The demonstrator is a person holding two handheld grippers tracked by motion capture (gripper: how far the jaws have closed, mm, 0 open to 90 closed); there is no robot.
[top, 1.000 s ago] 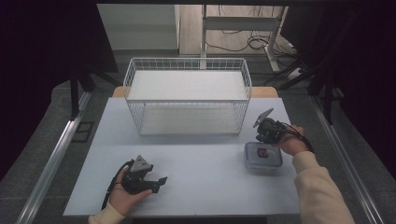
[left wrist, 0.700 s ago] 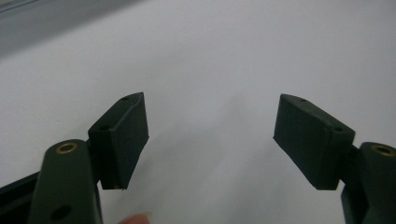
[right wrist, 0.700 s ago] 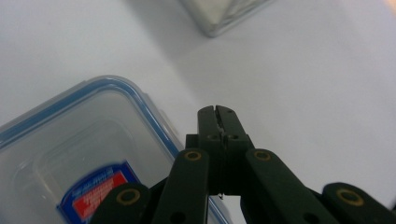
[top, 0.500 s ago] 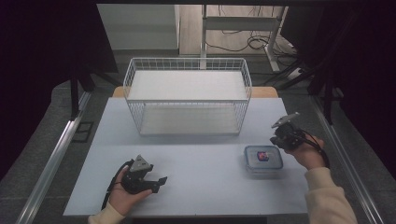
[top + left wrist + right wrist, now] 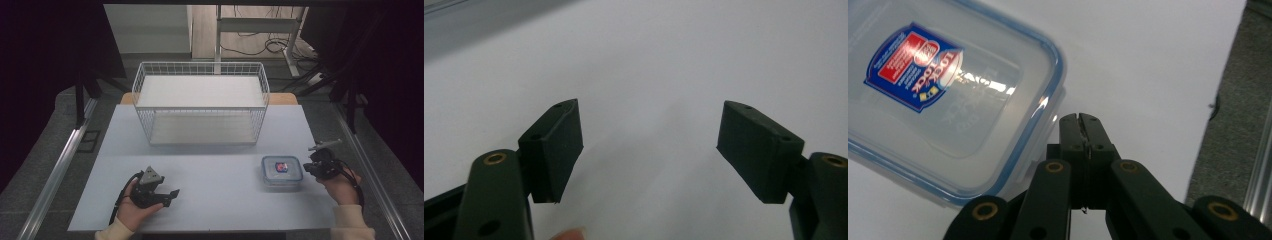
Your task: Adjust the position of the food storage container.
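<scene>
Black left gripper (image 5: 167,193) near 7 o'clock, jaws wide apart over bare table (image 5: 215,200). Right gripper (image 5: 1081,120) at 4 o'clock, jaws pressed together on nothing, just beside clear plastic box (image 5: 282,171). Best opened first, then squared to the box's side latch. Wire basket (image 5: 200,107) at 12 o'clock.

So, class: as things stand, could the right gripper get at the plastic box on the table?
Probably yes. The right gripper sits just beside the box, jaws shut, with bare table between them and nothing in the way. It would have to open first.
</scene>
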